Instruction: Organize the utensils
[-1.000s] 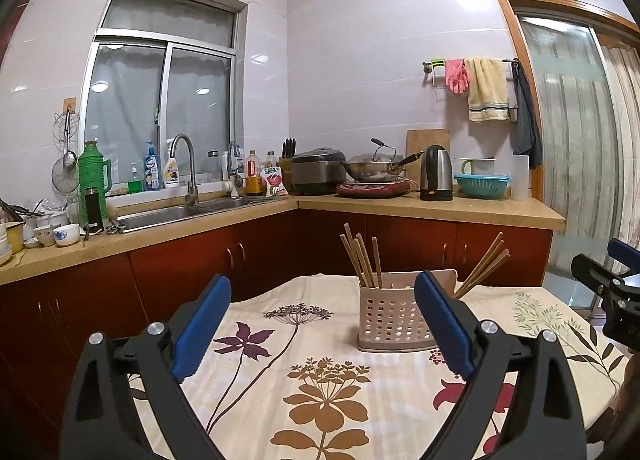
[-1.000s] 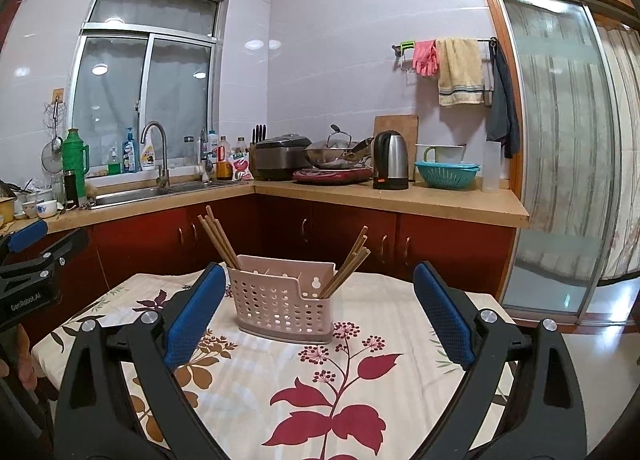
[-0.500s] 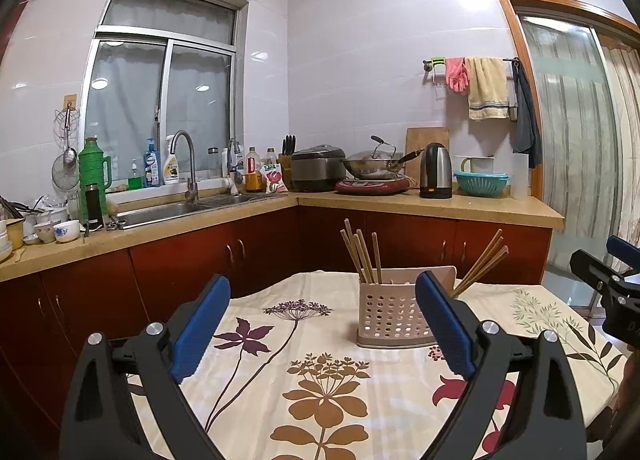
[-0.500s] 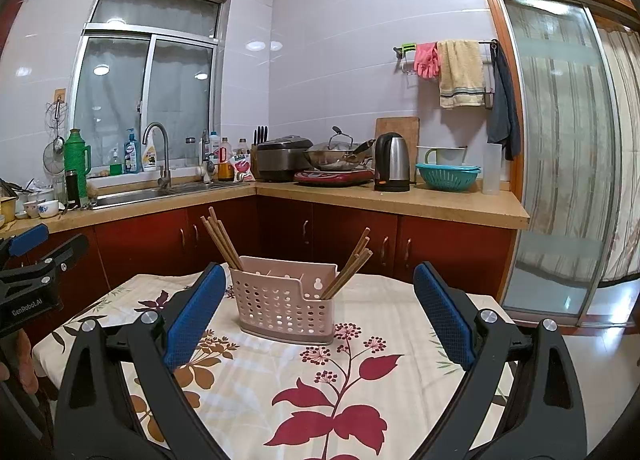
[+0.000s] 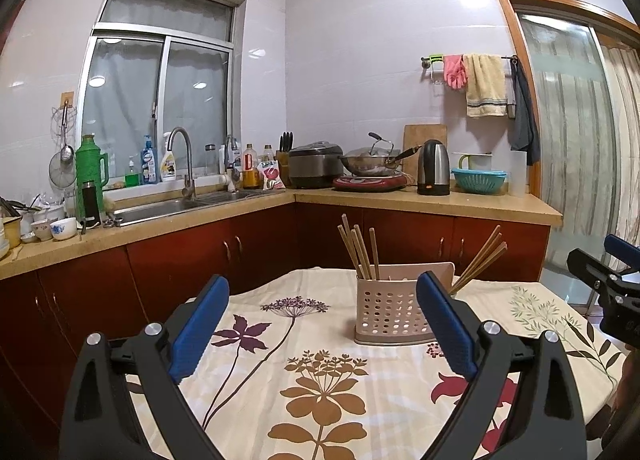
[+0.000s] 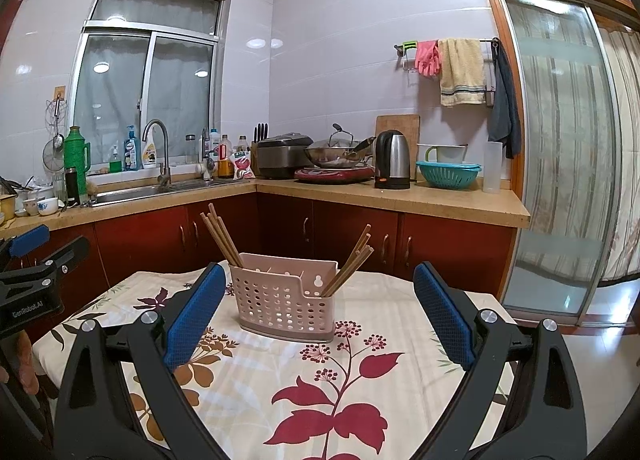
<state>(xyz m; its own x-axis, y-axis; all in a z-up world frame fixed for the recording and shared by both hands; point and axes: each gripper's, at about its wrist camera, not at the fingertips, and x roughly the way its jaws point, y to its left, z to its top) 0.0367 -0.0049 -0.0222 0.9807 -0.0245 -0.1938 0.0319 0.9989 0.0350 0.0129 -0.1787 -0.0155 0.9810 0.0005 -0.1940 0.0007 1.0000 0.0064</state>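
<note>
Standing mid-table, the caddy (image 6: pixel 285 302) has bare cloth before both wide-open, empty claws (image 5: pixel 322 324) (image 6: pixel 316 318).

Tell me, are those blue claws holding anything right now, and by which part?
Nothing is held. The left gripper and right gripper are both open and empty, short of the basket; the chopsticks stand in it untouched.
</note>
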